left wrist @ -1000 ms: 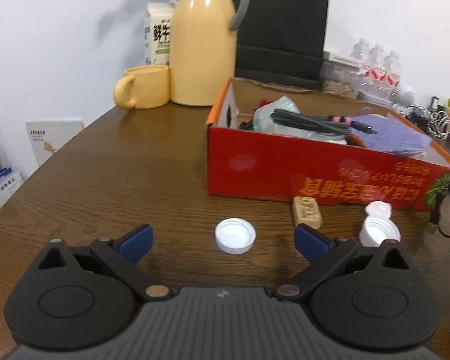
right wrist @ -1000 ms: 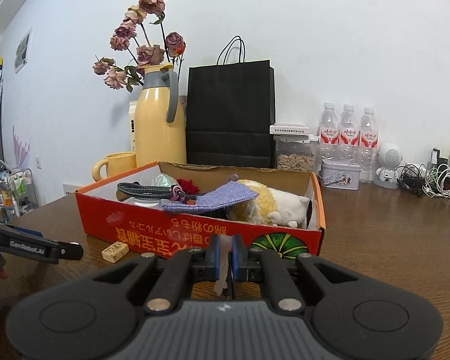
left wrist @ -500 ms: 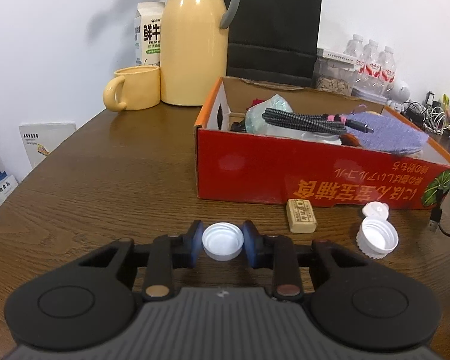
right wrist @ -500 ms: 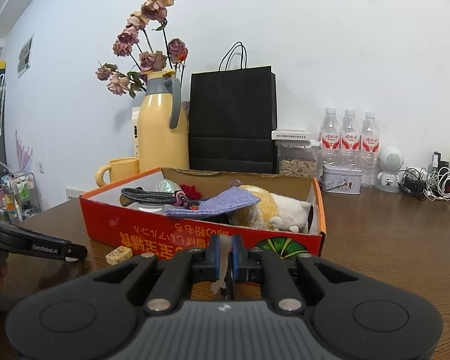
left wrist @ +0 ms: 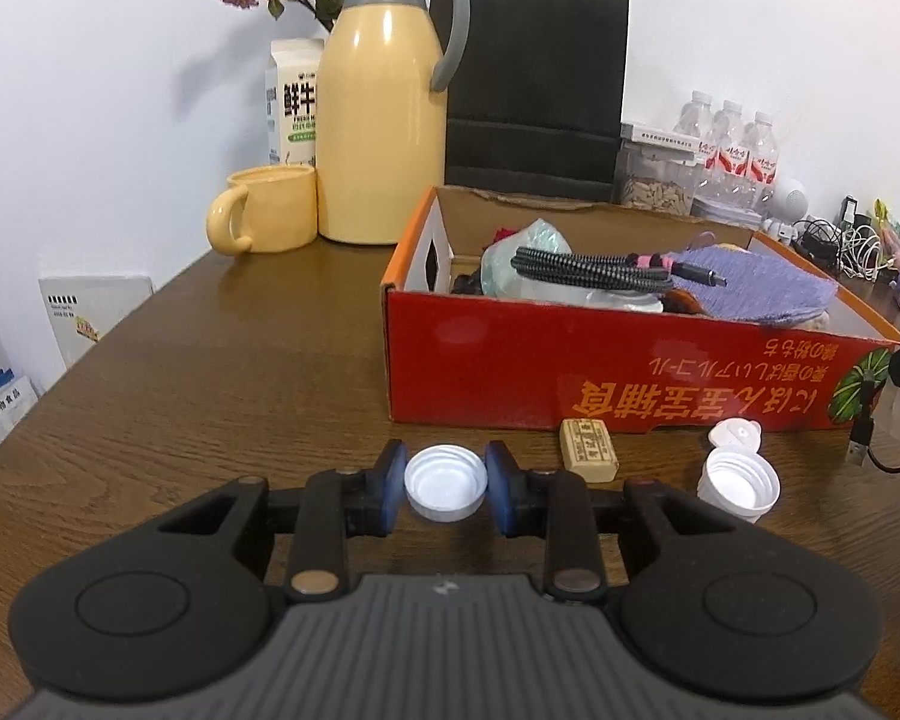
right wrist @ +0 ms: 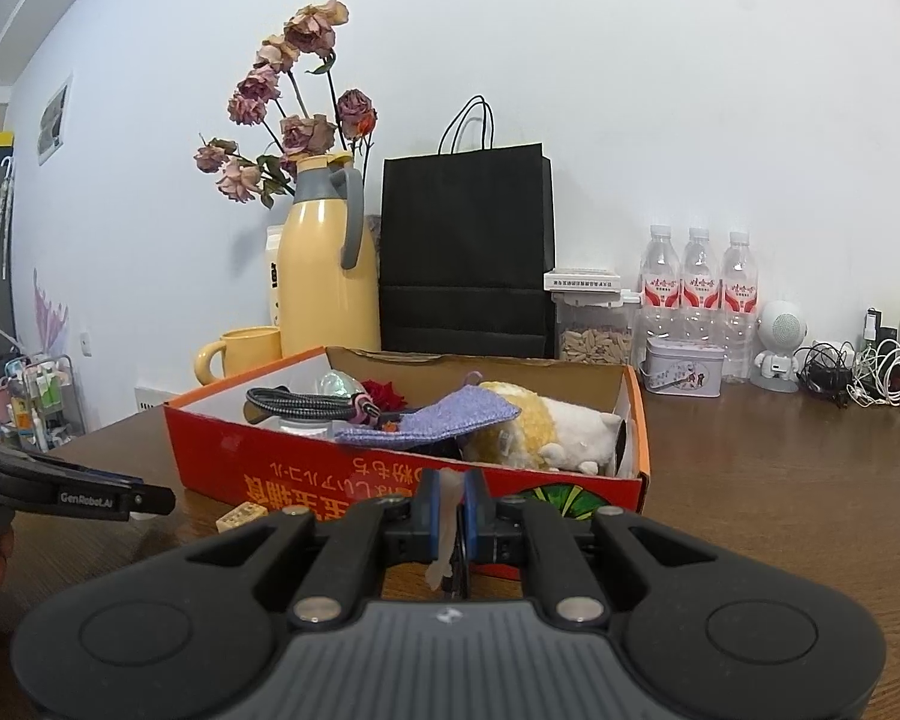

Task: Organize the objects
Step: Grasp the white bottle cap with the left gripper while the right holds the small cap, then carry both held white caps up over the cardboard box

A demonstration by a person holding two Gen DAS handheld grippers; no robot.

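My left gripper (left wrist: 446, 483) is shut on a white bottle cap (left wrist: 446, 480), its blue pads pressing on both sides just above the wooden table (left wrist: 210, 396). Right of it lie a small tan block (left wrist: 588, 459) and a white flip-top cap (left wrist: 738, 480), both in front of the red cardboard box (left wrist: 510, 372). The box (right wrist: 330, 480) holds a braided cable (right wrist: 300, 403), a purple cloth (right wrist: 450, 417) and a plush toy (right wrist: 546, 429). My right gripper (right wrist: 450, 516) is shut on a thin pale strip (right wrist: 447, 534) close to the box's front. The left gripper (right wrist: 144, 501) shows at the left edge.
A yellow jug (left wrist: 381, 138), a yellow mug (left wrist: 270, 210), a milk carton (left wrist: 294, 102) and a black paper bag (left wrist: 534, 84) stand behind the box. Water bottles (right wrist: 699, 294), a tin (right wrist: 684, 367) and tangled cables (right wrist: 858, 372) are at the back right. A USB plug (left wrist: 861, 447) dangles at the right.
The left gripper's jaws, wide apart around the white cap a second ago, have closed on it and keep hold of it. The right gripper has stayed shut and still.
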